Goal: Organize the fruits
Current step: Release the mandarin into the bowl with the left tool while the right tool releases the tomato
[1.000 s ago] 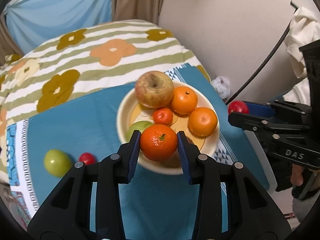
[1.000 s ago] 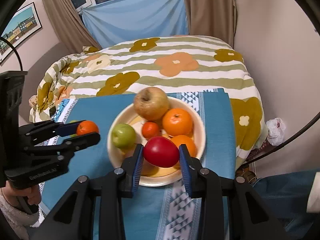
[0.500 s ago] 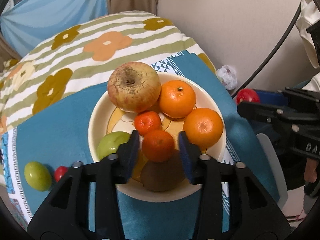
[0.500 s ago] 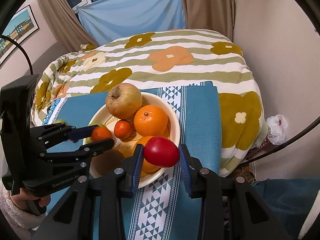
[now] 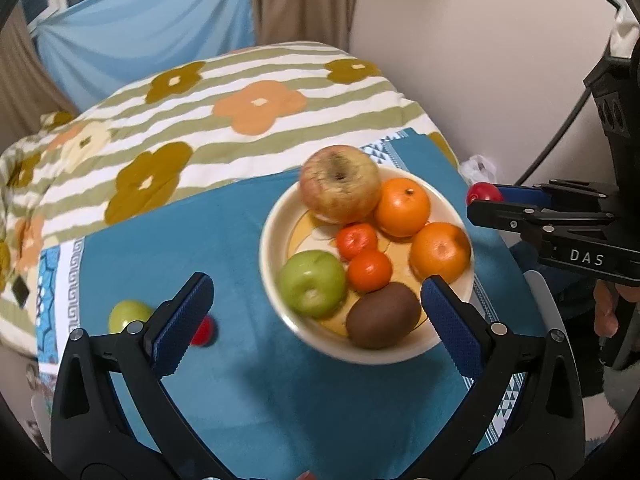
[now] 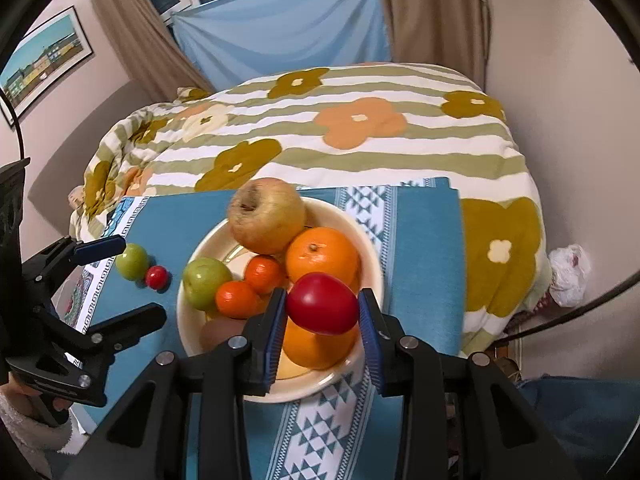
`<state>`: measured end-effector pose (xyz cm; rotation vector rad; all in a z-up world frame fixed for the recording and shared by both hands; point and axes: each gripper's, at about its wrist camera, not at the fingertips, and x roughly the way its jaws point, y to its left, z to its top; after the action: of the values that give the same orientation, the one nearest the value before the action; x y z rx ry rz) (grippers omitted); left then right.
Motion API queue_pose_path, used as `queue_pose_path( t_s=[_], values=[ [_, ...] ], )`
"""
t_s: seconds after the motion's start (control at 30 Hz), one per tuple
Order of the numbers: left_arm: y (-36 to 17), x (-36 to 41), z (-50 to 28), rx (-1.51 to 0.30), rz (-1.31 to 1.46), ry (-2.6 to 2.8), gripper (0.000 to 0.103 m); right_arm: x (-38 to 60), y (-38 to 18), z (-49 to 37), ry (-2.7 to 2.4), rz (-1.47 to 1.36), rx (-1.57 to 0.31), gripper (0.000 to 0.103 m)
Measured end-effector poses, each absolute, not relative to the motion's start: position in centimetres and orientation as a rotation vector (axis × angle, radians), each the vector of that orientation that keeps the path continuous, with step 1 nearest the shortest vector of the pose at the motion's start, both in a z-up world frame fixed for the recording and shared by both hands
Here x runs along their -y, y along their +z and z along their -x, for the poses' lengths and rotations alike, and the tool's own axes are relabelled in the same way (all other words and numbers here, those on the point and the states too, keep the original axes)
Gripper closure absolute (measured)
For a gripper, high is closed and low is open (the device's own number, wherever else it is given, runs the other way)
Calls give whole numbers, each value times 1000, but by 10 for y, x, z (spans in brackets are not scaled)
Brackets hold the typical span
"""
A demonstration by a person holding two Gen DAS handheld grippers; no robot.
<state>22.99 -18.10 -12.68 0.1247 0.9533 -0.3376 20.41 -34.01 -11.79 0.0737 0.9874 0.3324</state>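
A cream bowl (image 5: 276, 224) (image 6: 372, 256) on a blue cloth holds a large apple (image 5: 340, 184), two oranges (image 5: 402, 208), two small tangerines (image 5: 369, 270), a green apple (image 5: 313, 283) and a kiwi (image 5: 383, 316). My left gripper (image 5: 316, 312) is open and empty, just in front of the bowl. My right gripper (image 6: 322, 312) is shut on a red fruit (image 6: 322, 309), held above the bowl's near right side. A small green fruit (image 6: 132, 261) and a small red fruit (image 6: 156, 277) lie on the cloth left of the bowl.
The blue cloth (image 6: 424, 248) lies on a bed with a flowered, striped quilt (image 6: 352, 136). A wall runs along the right. A white plastic bag (image 6: 568, 276) lies on the floor at right. Curtains hang behind the bed.
My left gripper let go of the tangerine into the bowl, opened wide and drew back. My right gripper moved the red fruit back over the bowl.
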Motion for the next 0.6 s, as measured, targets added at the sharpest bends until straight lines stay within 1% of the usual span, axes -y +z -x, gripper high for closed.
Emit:
queue_pose_path(
  t_s=[0.6],
  values=[
    [-128, 129, -207, -984, -41, -204, 0, 300, -143, -225, 452, -38, -1011, 70]
  ],
)
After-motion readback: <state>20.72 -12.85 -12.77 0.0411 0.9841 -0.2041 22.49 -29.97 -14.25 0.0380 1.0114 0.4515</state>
